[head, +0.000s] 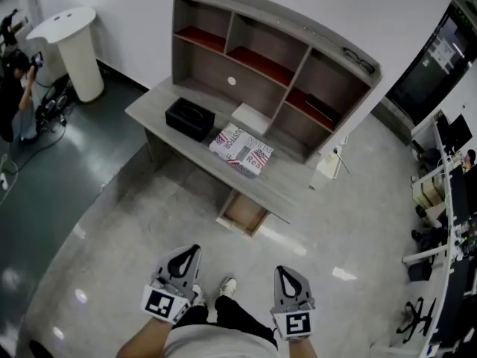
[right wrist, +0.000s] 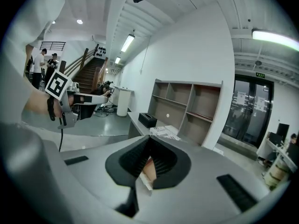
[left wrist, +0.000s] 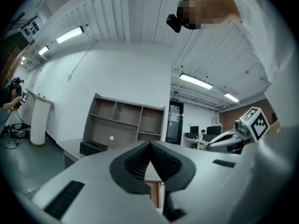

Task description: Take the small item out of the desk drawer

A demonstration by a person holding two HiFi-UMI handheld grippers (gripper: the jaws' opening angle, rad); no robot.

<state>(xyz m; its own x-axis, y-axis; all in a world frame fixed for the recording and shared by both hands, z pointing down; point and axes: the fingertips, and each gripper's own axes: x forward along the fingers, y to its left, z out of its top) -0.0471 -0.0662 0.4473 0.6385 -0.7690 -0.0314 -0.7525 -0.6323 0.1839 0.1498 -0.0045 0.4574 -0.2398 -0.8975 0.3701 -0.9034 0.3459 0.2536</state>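
Note:
The grey desk (head: 160, 114) with its shelf hutch (head: 276, 58) stands across the floor from me. Its wooden drawer (head: 242, 212) is pulled open under the front edge, and I can make out no small item on its brown bottom. Both grippers hang low in front of the person's legs, well short of the desk. My left gripper (head: 195, 250) is shut with nothing between its tips (left wrist: 150, 144). My right gripper (head: 283, 271) is also shut, its ribbed pads meeting at the tip (right wrist: 150, 139). A sliver of brown and white shows through the gap behind the pads.
On the desk lie a black box (head: 189, 118), a white box (head: 250, 118) and a stack of printed papers (head: 240, 150). A white round pedestal (head: 74, 47) and a person (head: 15, 88) are at far left. Office desks and chairs (head: 440, 222) line the right side.

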